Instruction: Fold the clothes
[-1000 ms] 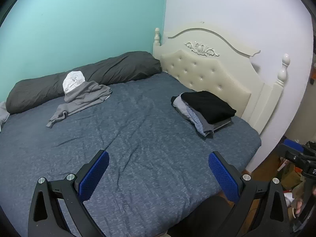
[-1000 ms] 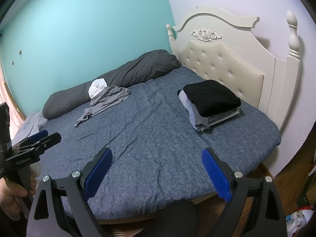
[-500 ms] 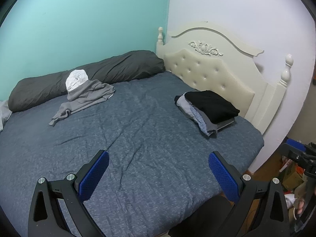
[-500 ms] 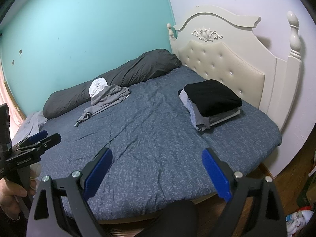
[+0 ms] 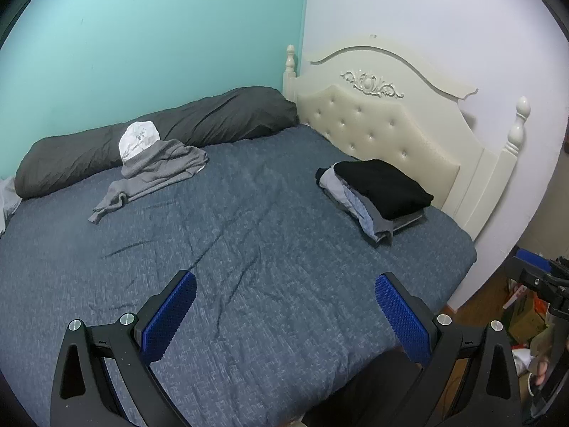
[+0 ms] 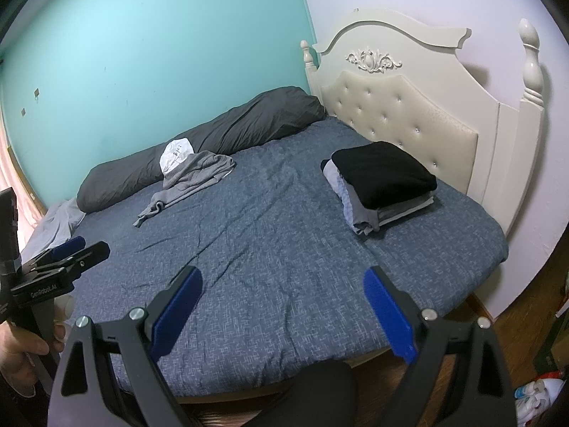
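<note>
Over at the far left, a hand [image 6: 16,352] grips the handle of the left gripper [image 5: 284,315], which hangs level above the near edge of the bed [image 5: 270,249] with its jaws spread wide and nothing between them; the blue pads [image 5: 170,315] face each other across bare bedspread. Beyond it, along the teal wall [image 5: 153,35], lies a long dark bolster [image 5: 220,117], and leaning against that is the loose pile still to be folded: a gray sweatshirt [image 5: 156,170] crumpled with one sleeve trailing toward the near side, and a white garment [image 5: 139,138] poking up behind it. The middle of the bed is wrinkled blue bedspread. Further right, near the cream headboard [image 5: 384,121], sits the stack of folded clothes [image 5: 377,195], a black piece on top with gray and pale blue ones under it. The right gripper [image 6: 282,315] is held just beside the left one at about the same height over the foot of the bed, jaws likewise wide apart and empty, pointing toward the headboard. At the right edge there is wooden floor [image 6: 515,323] with some clutter I cannot make out. Compared with a second ago, the left gripper has drawn back slightly, so the clothes look a little farther off; the right one has barely moved, and the clothes lie where they were.
</note>
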### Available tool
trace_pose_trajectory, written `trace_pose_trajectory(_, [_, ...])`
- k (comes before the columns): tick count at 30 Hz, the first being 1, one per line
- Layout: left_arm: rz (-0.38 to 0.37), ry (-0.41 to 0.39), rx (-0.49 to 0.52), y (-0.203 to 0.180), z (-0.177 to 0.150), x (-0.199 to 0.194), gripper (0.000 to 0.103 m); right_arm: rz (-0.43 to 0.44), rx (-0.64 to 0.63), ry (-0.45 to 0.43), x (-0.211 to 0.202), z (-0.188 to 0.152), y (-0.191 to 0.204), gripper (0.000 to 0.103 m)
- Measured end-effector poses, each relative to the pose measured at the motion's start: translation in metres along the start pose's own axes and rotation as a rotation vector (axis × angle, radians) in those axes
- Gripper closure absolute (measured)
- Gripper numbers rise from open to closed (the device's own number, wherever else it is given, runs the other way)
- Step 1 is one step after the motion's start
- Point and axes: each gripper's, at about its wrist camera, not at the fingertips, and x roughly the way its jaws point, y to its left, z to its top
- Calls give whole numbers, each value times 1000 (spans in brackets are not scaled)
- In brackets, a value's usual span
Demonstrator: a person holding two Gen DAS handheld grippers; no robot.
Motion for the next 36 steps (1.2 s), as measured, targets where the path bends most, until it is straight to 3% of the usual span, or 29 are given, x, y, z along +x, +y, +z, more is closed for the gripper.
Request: trace_pose_trajectory(36, [23,22,-14,6,-7,7,0,-1,-1,15,7,-3,4,10])
